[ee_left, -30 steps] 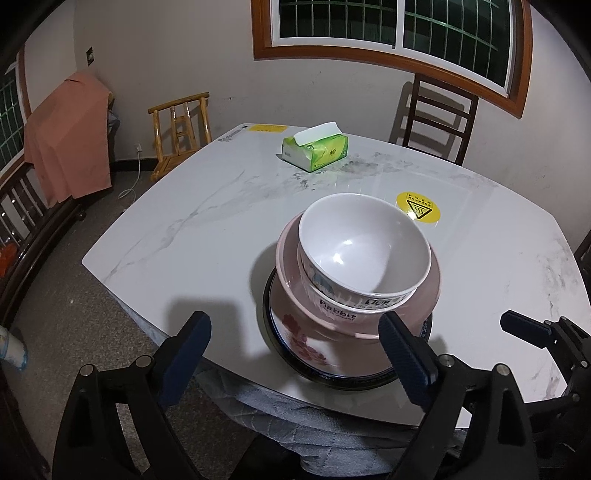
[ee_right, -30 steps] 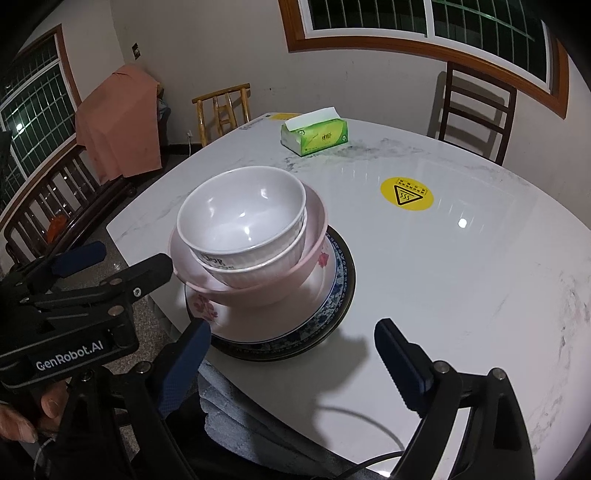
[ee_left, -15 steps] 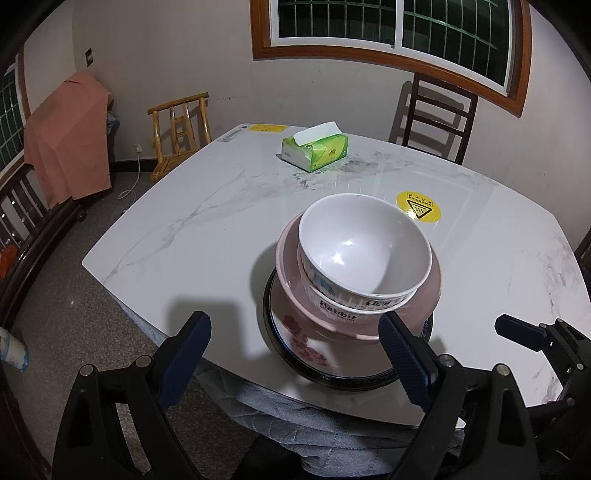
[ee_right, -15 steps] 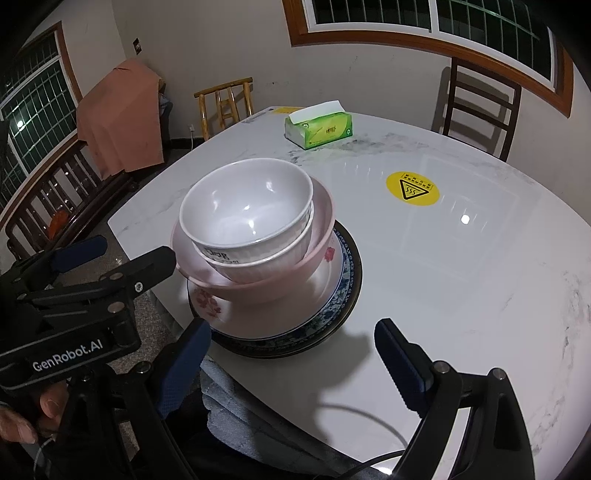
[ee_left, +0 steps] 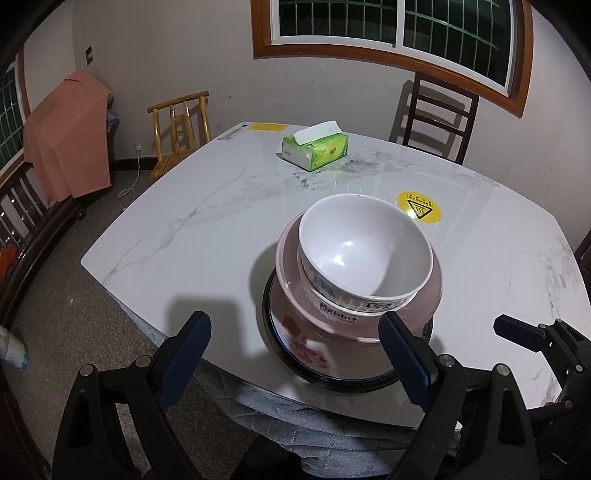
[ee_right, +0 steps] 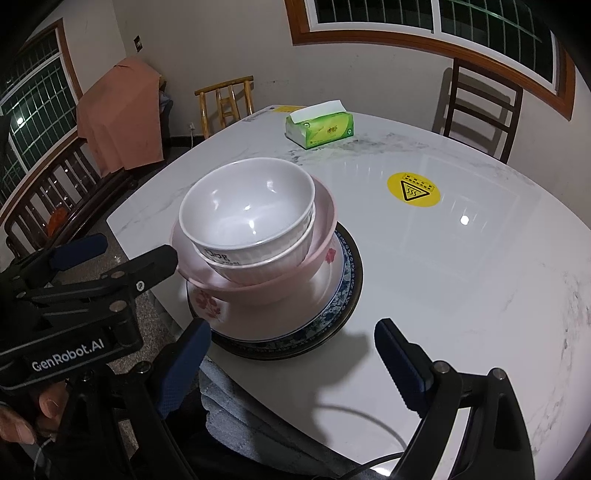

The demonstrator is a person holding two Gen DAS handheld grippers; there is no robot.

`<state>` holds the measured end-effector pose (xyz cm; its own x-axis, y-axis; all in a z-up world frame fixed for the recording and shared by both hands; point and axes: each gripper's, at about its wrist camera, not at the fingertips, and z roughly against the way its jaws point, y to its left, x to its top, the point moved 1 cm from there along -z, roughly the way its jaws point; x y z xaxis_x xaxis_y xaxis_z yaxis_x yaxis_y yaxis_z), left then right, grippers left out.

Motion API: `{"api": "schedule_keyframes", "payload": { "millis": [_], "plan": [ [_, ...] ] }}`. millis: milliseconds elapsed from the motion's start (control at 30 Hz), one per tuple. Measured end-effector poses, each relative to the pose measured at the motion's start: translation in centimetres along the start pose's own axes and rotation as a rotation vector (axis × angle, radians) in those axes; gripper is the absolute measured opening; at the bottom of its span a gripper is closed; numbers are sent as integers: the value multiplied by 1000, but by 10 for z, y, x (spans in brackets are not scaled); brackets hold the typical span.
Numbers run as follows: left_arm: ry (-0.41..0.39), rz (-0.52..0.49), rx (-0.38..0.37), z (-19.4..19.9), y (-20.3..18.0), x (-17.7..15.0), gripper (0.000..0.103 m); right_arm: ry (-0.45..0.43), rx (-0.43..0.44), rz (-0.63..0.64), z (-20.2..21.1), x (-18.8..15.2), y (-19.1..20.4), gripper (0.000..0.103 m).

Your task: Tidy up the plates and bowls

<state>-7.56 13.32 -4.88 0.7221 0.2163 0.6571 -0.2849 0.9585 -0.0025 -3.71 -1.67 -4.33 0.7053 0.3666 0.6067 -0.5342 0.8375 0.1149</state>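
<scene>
The pink bowl (ee_left: pixel 291 291) hides most of the floral plate (ee_left: pixel 306 347) at lower centre. My left claw (ee_left: pixel 295 354) and right claw (ee_right: pixel 291 360) gape wide, empty, above the glossy marble table (ee_right: pixel 461 280).

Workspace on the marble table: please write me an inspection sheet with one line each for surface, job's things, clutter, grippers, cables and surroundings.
Surface: white marble table, glossy, with a round yellow warning sticker.
Job's things: one stack near the front edge; white bowl nested in a second white bowl, inside a pink bowl, on a floral plate, on a blue-patterned plate, on a dark-rimmed plate.
Clutter: green tissue box at the far side.
Grippers: left gripper and right gripper both open, holding nothing.
Cables: thin cable below the right gripper.
Surroundings: dark wooden chair, bamboo chair, orange cloth, barred window.
</scene>
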Motion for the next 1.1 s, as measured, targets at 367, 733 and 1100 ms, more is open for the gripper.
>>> {"api": "schedule_keyframes", "payload": {
  "millis": [367, 733, 1100],
  "plan": [
    [8, -4, 2, -2, 0, 1, 91, 11, -1, 5, -3, 2, 2, 92],
    [19, 4, -25, -5, 2, 0, 91, 25, 2, 8, -9, 1, 5, 93],
    [39, 11, -42, -7, 6, -1, 92, 26, 0, 17, -11, 3, 10, 93]
  ]
}}
